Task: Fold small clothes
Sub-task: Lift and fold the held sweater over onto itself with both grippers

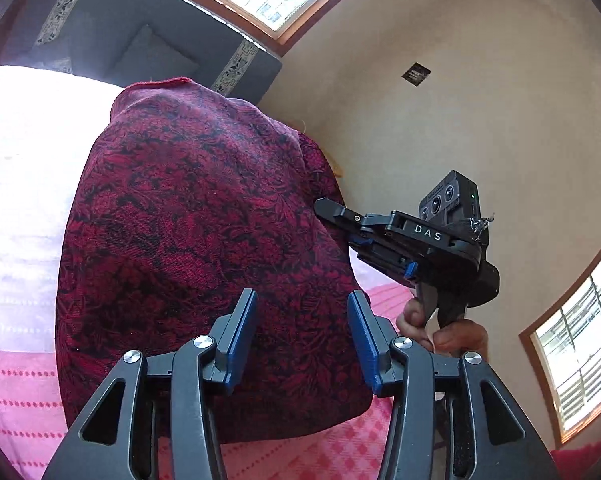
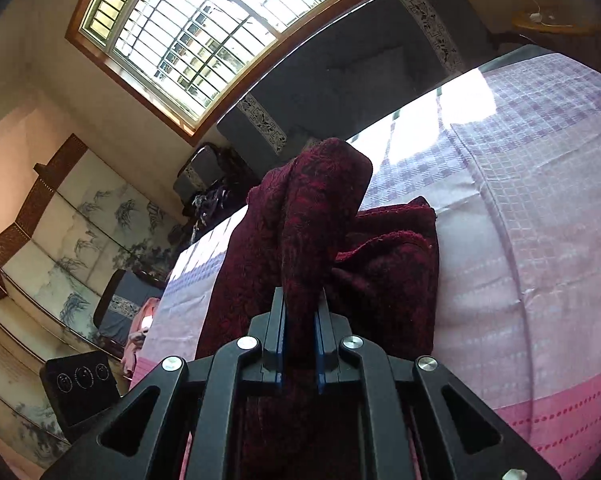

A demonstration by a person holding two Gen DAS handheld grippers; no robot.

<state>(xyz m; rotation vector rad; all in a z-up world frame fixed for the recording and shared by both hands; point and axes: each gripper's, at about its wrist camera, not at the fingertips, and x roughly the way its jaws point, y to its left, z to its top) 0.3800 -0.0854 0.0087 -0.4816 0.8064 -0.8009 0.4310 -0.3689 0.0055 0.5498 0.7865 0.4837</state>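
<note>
1. Pink and lilac checked bedcover (image 2: 520,240) spreads below a barred window (image 2: 188,32).
2. Dark red patterned cloth (image 1: 204,248) lies on it, 1 part lifted.
3. My right claw (image 2: 300,344) is clamped on that raised fold.
4. My left claw (image 1: 302,340) hangs over the cloth, fingers apart, gripping nothing.

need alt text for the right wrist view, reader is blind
The right tool is shut on a bunched fold of dark red patterned cloth, lifting it above a bed with a lilac and pink checked cover. Behind are a dark headboard, a barred window and a painted folding screen.
</note>
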